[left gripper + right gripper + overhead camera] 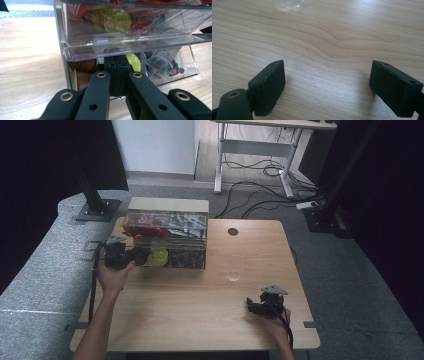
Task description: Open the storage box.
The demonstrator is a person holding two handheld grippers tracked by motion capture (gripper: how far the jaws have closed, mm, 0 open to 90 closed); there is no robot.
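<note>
I count two tongs: the left tongs (pixel 134 256) at the box front, the right tongs (pixel 250 305) over bare wood. One counter (pixel 200 310) carries everything. One clear acrylic box (pixel 167 240) stands on it, with four compartments that I can make out, two above and two below. One clear glass (pixel 234 268) lies on its side on the counter. One yellow pod (pixel 133 61) shows in the lower compartment beside two brown capsules (pixel 83 65). The red packets (pixel 145 230) up top are too jumbled to count.
</note>
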